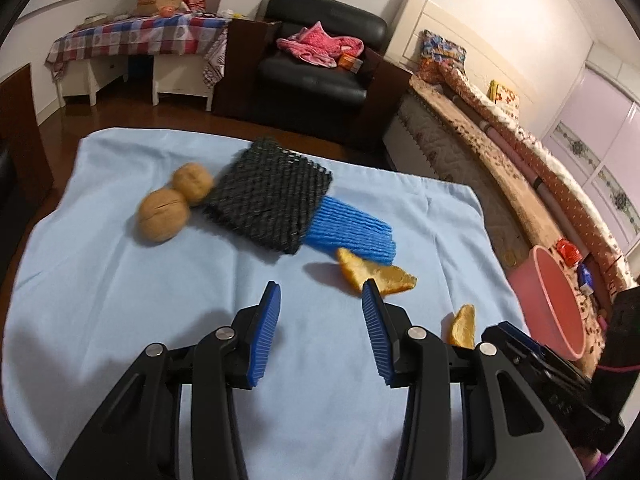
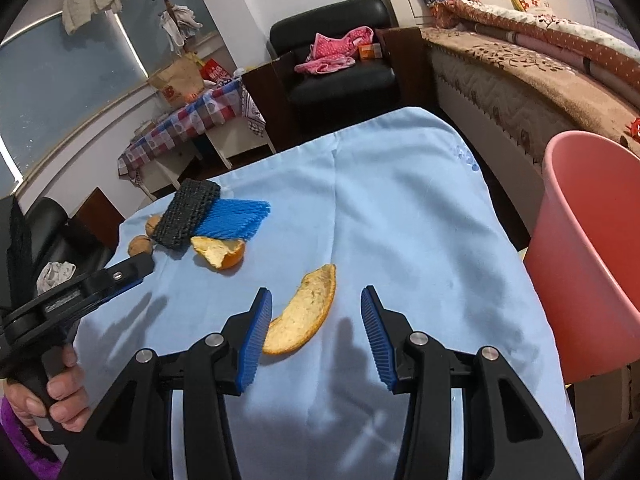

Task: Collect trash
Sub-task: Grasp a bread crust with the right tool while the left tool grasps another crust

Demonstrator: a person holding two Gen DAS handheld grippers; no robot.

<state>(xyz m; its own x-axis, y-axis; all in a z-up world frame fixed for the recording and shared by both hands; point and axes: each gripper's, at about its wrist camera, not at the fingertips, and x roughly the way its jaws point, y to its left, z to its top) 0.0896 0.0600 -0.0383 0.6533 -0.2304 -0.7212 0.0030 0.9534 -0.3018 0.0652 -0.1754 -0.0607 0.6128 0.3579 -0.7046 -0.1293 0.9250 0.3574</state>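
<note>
On the light blue cloth [image 1: 120, 300] lie a black foam net [image 1: 268, 194] overlapping a blue foam net [image 1: 352, 232], two walnuts [image 1: 164, 218], and two pieces of orange peel. My left gripper [image 1: 322, 286] is open and holds nothing; the larger curled peel [image 1: 376, 276] lies just beyond its right fingertip. My right gripper [image 2: 317, 294] is open above the long peel [image 2: 304, 316], which shows between its fingers, nearer the left one, with no pad pressing on it. The curled peel [image 2: 220, 252] lies beside the nets [image 2: 188, 214].
A pink bucket [image 2: 588, 260] stands off the cloth's right edge, next to a bed [image 2: 520, 92]. A hand [image 2: 60, 392] holds the left gripper [image 2: 146, 264] at the left. A black armchair [image 1: 320, 64] and a checked table [image 1: 132, 36] stand behind.
</note>
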